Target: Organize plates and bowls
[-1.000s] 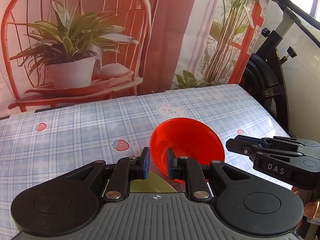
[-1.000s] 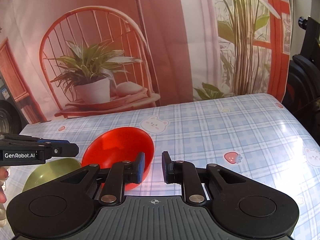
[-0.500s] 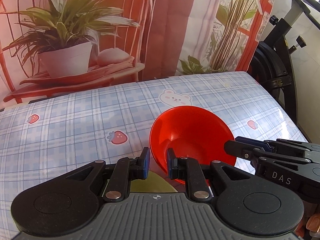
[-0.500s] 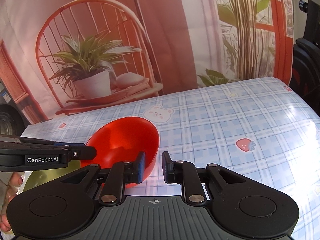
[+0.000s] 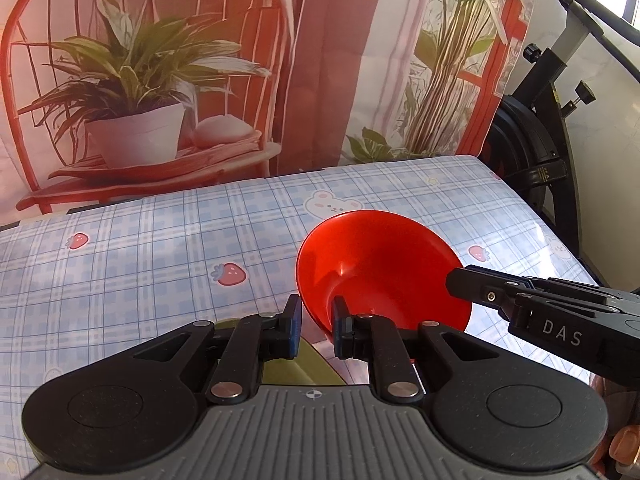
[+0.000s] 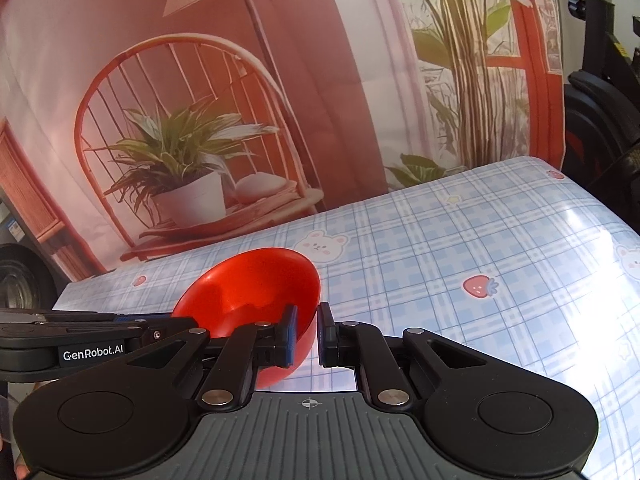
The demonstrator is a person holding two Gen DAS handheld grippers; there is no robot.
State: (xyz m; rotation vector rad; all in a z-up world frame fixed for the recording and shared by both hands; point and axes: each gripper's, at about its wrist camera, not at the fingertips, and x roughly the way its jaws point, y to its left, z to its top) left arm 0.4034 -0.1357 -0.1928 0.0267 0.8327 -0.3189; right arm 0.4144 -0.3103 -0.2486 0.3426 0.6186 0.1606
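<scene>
The red bowl [image 5: 380, 264] is off the checked worktop [image 5: 140, 260] and tipped so its hollow faces the left camera, held from two sides at once. The left gripper [image 5: 317, 332] has its fingers drawn close with the bowl's near-left rim between them, and the right gripper [image 6: 307, 336] pinches the wall on the opposite side the same way. Both grips look firm rather than loose, though the contact itself is partly hidden. Against a second ago the bowl fills more of both views and leans further over. The green dish [image 5: 292, 368] that showed plainly at the left of the right view has dropped out of it; only a sliver remains beneath the left fingers. That suggests the bowl is being carried as a shared load just above or beside the green dish, probably toward nesting or stacking the two. The stacking itself is not yet done. Readable writing is sparse: "DAS" on the side of the right gripper, "GenRobot.AI" on the side of the left one. A small yellow sticker on the exercise bike [image 5: 532, 152] is too small to read.
</scene>
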